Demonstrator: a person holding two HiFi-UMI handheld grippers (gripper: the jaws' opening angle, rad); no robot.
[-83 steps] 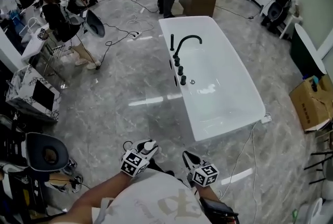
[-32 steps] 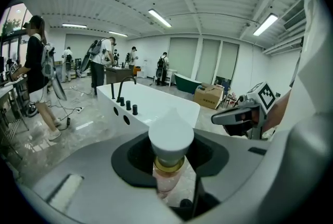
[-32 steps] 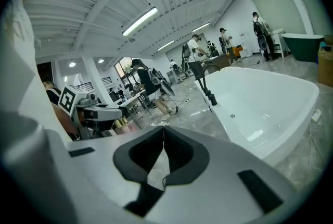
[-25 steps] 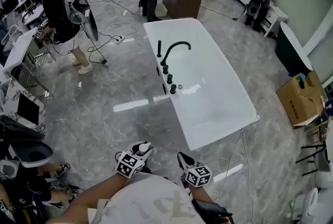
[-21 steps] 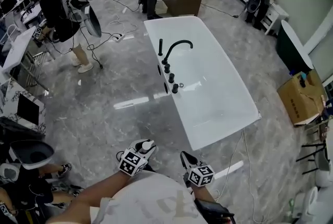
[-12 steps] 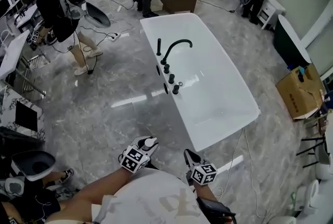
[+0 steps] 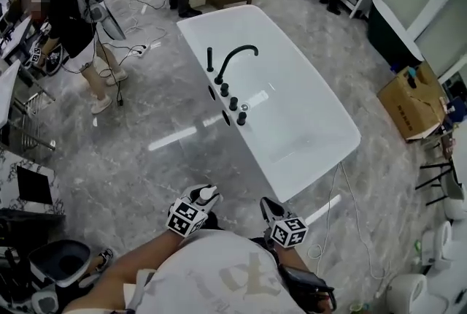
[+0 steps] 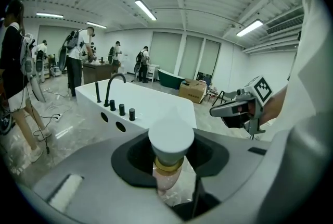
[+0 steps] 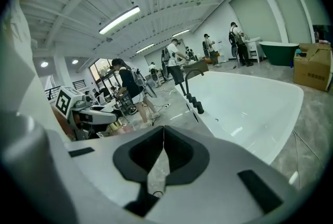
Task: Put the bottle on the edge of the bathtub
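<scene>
A white-capped bottle [image 8: 171, 140] is being clamped in the part-open jaws of the left gripper [image 7: 206, 196]. The right gripper [image 9: 162, 151] is being carried closed and empty. Over the last second the bathtub [image 7: 306, 115], ahead and right of both, is being drawn slightly nearer. The approach is judged under way, with placement pending.

Clothing: white short-sleeved shirt [image 7: 219, 280], faint pale print on the front.
Arms: bare below the sleeves.
Wrist, right: dark strap [image 7: 310, 290], type unclear.
Shells: left gripper [image 7: 206, 197] and right gripper [image 7: 267, 204] both light grey, with a black recess round the jaws.
Markings: left cube [image 7: 187, 218] and right cube [image 7: 287, 231] white, with black square markers on each visible face.
</scene>
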